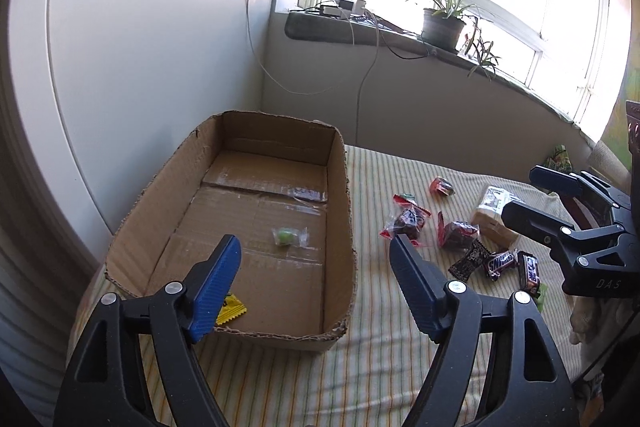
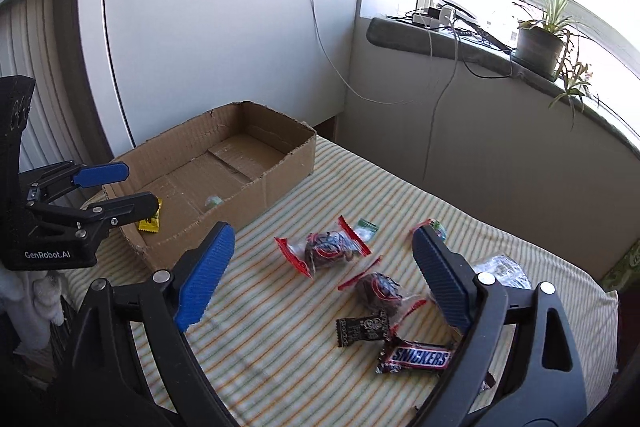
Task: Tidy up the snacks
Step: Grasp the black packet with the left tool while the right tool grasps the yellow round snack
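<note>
Two candies in box [image 1: 340,195], both grippers [image 1: 316,267] [image 2: 320,267] wide apart

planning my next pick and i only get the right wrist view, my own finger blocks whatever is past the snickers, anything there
Observer: Yes. The left wrist view shows a second dark-wrapped bar lying just right of the Snickers.
Operator: ok and that pale speck in the cardboard box
Observer: It is a green candy in a clear wrapper, lying on the box floor.
</note>
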A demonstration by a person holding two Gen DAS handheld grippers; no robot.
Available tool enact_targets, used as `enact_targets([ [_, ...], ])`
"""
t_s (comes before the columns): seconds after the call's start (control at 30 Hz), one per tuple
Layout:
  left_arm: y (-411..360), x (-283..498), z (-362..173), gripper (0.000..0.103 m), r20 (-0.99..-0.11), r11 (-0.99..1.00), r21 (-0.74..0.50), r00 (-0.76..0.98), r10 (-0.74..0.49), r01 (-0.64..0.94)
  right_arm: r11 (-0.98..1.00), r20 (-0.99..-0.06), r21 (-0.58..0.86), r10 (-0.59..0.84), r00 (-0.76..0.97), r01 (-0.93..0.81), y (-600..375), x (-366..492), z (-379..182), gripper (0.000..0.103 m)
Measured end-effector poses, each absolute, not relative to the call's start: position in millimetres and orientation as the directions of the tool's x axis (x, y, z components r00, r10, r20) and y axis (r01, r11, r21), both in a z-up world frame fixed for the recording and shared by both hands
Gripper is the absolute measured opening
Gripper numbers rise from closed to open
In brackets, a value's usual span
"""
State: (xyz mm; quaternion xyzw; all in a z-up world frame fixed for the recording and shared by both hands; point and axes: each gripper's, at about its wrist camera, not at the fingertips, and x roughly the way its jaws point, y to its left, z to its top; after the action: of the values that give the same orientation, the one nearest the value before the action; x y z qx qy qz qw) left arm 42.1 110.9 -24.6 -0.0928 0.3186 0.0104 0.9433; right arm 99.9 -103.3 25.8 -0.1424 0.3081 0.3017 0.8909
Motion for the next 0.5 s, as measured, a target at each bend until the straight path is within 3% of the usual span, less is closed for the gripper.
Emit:
enact_targets([
  [0.5, 52, 54, -33, 0.077, -0.623, 0.983, -0.179, 0.767, -0.154, 0.051, 0.906, -0.659, -0.055, 0.283, 0.697, -0.419, -242, 79, 19, 0.093],
])
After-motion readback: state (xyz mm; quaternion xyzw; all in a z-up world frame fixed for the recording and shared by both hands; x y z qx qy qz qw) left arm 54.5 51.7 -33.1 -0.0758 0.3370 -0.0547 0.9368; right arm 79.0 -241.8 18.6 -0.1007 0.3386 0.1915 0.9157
